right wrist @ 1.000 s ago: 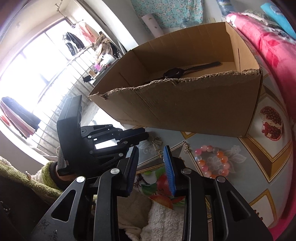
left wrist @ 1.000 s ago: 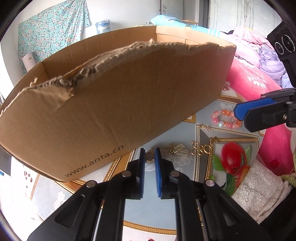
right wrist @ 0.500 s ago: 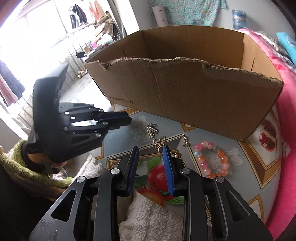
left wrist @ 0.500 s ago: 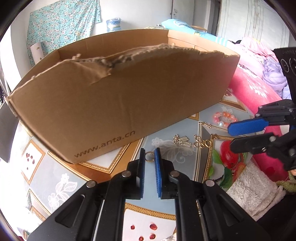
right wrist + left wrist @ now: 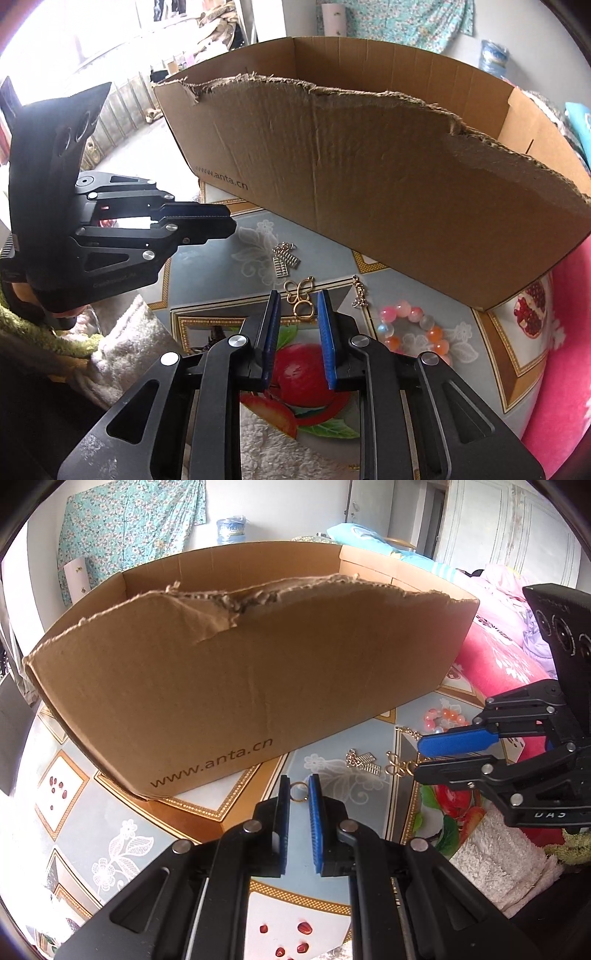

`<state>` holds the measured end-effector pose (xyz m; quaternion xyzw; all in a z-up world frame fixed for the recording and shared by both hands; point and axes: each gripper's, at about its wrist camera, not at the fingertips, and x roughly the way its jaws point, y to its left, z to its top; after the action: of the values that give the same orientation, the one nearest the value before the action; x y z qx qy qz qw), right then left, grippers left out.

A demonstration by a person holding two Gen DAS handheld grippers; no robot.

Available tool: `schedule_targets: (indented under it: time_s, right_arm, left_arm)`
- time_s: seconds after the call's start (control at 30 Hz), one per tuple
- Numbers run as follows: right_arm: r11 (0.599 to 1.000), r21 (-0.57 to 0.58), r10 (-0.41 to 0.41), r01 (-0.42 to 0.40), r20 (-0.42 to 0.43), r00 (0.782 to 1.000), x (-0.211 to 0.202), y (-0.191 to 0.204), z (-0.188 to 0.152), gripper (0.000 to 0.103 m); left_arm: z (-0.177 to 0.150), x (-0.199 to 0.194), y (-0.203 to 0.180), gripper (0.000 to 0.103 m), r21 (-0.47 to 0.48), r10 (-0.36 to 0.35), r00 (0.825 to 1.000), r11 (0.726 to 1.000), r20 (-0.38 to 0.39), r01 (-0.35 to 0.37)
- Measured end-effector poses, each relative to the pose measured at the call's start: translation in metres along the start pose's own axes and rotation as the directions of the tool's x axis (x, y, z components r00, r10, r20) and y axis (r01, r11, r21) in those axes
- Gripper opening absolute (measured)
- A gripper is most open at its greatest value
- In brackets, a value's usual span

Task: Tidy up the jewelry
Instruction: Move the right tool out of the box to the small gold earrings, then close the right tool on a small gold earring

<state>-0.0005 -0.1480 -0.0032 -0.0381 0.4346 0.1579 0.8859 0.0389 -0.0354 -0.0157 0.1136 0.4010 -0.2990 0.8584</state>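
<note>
Nearest us, the left tool (image 5: 300,794) stands with its blue-padded fingers (image 5: 314,805) drawn close, a narrow gap between them. A small gold ring (image 5: 298,791) sits in that gap at the tips; we cannot tell whether the pads pinch it or it merely lies on the worktop (image 5: 236,794) between them.

The right tool (image 5: 298,314) is parted wider, released, grasping nothing. A gold looped clasp piece (image 5: 300,295) lies at and just beyond its fingertips, its lower ring between the blue pads (image 5: 327,332); contact we cannot confirm.

Beside the right tool, a white fluffy towel (image 5: 495,853) lies at the near edge.

Beyond, on the worktop's patterned cloth printed with fruit and flowers:
- a silver ribbed pendant cluster (image 5: 285,260), just past the gold looped clasp piece, apart from it;
- a short silver chain segment (image 5: 358,293), to the right of the clasp;
- a pink, orange and white beaded bracelet (image 5: 415,328), near the chain, lying flat.

Farther on, a large brown cardboard box (image 5: 236,679) with a torn upper edge and the print "www.anta.cn" stands on the worktop behind all the jewelry. Its inside is hidden from us.

Farthest, a pink quilt (image 5: 498,657) lies to the right.
</note>
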Motion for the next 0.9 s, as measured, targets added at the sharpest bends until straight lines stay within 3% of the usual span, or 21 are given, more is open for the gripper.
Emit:
schedule_targets:
  time_s: [0.17, 0.4, 0.9]
  right_arm:
    - [1.000, -0.026, -0.008, 0.007, -0.025, 1.000, 0.013, 0.006, 0.005, 0.013]
    - [0.999, -0.049, -0.014, 0.012, -0.034, 0.999, 0.024, 0.011, 0.010, 0.012]
    - [0.999, -0.036, -0.016, 0.015, -0.021, 1.000, 0.015, 0.010, 0.005, 0.009]
  left_arm:
    - [0.000, 0.001, 0.000, 0.010, -0.002, -0.008, 1.000, 1.000, -0.004, 0.008]
    - [0.000, 0.002, 0.001, 0.009, -0.005, -0.012, 1.000, 1.000, -0.010, 0.012]
    - [0.000, -0.003, 0.001, 0.009, -0.010, -0.002, 1.000, 1.000, -0.002, 0.002]
